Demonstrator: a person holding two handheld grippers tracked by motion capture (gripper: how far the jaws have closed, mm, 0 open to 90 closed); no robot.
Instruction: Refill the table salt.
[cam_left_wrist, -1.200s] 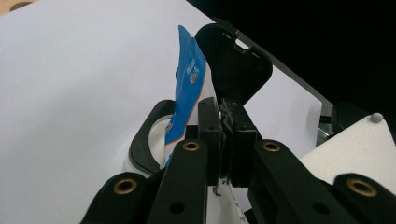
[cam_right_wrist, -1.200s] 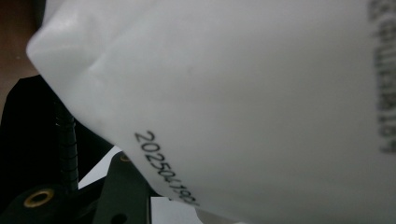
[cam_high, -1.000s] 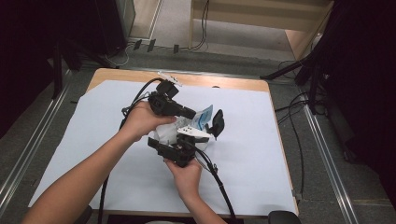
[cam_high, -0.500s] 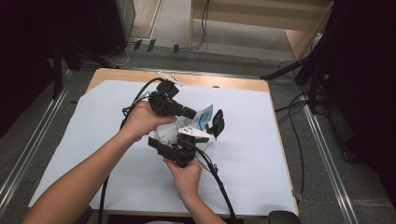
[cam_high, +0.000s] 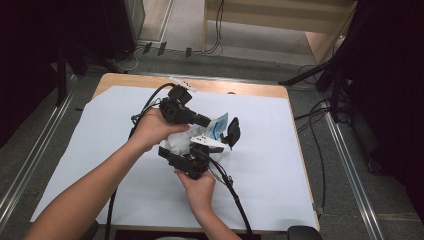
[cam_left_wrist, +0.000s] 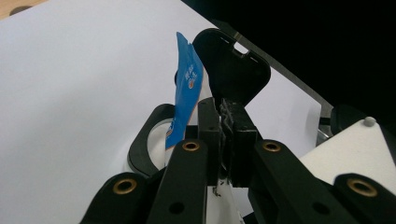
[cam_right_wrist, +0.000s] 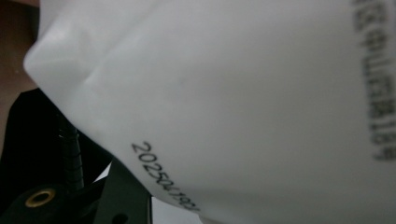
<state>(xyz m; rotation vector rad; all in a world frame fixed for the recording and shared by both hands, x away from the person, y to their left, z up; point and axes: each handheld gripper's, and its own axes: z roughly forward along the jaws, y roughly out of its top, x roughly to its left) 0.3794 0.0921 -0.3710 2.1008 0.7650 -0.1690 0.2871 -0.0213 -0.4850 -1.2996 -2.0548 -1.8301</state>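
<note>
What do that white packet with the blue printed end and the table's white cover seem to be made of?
The white packet looks like thin, soft plastic film with a slight sheen: it creases and carries stamped black print. Its blue printed end looks like the same film, glossy. The table's white cover seems matte paper or a thin sheet, flat and glare-free.

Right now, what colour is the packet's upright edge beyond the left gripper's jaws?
Blue with white print, clearest in the left gripper view: packet.

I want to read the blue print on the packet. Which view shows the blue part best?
The left gripper view: the blue packet end stands upright, close. The high view shows it small; the right gripper view shows white wrapper with black print.
</note>
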